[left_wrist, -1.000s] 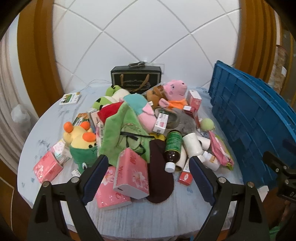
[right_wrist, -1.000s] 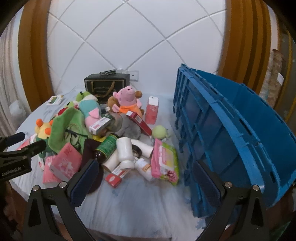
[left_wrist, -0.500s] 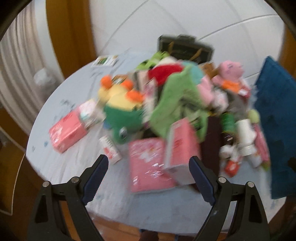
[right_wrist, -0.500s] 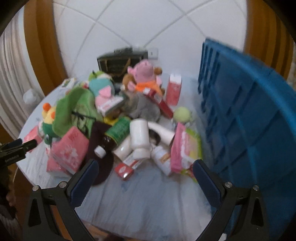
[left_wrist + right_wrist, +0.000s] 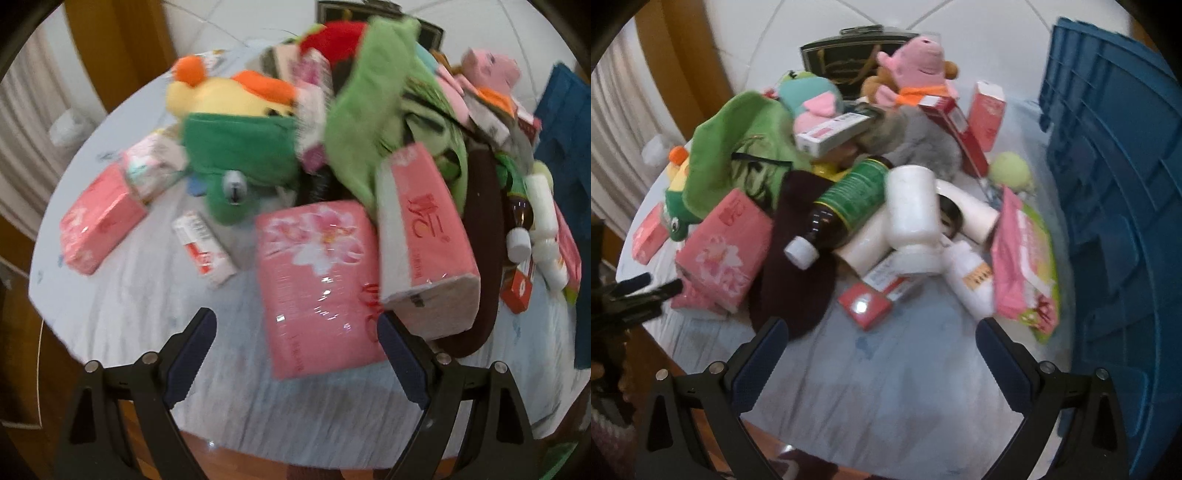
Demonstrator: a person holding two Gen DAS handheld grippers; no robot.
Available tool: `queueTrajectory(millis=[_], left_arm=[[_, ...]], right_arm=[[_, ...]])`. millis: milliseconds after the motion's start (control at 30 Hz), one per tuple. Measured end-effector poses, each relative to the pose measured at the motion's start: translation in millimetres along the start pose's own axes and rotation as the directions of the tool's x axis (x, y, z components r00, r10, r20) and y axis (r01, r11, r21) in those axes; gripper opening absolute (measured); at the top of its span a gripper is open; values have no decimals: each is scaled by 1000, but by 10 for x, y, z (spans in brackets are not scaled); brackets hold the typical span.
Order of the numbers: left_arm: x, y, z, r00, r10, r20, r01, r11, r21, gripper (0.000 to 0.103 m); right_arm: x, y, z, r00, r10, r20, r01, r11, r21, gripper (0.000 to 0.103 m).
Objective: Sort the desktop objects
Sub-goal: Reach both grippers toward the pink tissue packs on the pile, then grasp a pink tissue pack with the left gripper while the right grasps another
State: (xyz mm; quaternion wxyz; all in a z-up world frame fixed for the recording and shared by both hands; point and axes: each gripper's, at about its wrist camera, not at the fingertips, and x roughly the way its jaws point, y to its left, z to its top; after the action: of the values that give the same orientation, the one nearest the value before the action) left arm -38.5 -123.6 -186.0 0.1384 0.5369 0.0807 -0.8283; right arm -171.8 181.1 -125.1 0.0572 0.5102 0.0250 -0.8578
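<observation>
We hold both grippers above a round, pale table (image 5: 905,387) heaped with things to sort. Our left gripper (image 5: 295,354) has its fingers spread wide with nothing between the pads. Straight ahead of it at twelve o'clock lies a flat pink tissue pack (image 5: 314,280), and a second tissue pack (image 5: 424,236) leans on that one's right edge at about one o'clock. At ten o'clock a small red-and-white box (image 5: 205,247) lies alone on the cloth, and further out at ten sits another pink pack (image 5: 99,221). A green and yellow plush toy (image 5: 236,147) lies at eleven o'clock, touching the heap.

Our right gripper (image 5: 882,354) is likewise wide apart and empty over a bare patch of table. At twelve o'clock a small red box (image 5: 864,304) lies nearest the fingers. Beyond it, a dark bottle with a green label (image 5: 842,206) lies on its side, its white cap toward us, resting against a white jar (image 5: 912,206). A dark brown cloth item (image 5: 798,266) stretches under the bottle at eleven o'clock; motion blur keeps us from saying what it is, perhaps a sock. At one o'clock a pink and green packet (image 5: 1023,258) stands on edge beside a blue crate (image 5: 1119,221) filling the three o'clock side. A pink pig plush (image 5: 916,62) tops the far end of the pile.
</observation>
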Motion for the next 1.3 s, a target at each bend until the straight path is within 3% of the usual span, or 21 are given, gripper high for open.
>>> queueTrajectory(millis=[133,267,400,600,867,1133,1233,1300], left_arm=[[245,-155,65,997,-66,-32,67,997,26,94],[304,-111,66,996,-73,-40,75,996,42,94],[214,173,-18,999,-14,-31,16,999,46,94],[168,524,1,1000,12,-18,-11,999,51,94],[255,347,253,999,-51,3,50,981,190,94],[402,307,442,993,-105,-51,113,972,204,94],[388,305,467,992,-119,-50,126,973,193,90],[358,299,470,992,-117,-48,124,975,183,86]], right_arm=[[7,194,81,1000,-1,2,1,1000,-24,103],[48,418,174,1000,23,-3,-23,999,-48,103],[95,733,255,998,61,-4,-61,993,-99,103],[360,1249,339,990,126,-57,-133,981,-139,103],[903,1486,473,967,199,-157,-197,980,29,103],[1362,1575,571,945,234,-230,-206,969,138,103],[1415,1603,569,950,213,-230,-186,973,134,103],[1381,1626,564,952,203,-231,-182,977,110,96]])
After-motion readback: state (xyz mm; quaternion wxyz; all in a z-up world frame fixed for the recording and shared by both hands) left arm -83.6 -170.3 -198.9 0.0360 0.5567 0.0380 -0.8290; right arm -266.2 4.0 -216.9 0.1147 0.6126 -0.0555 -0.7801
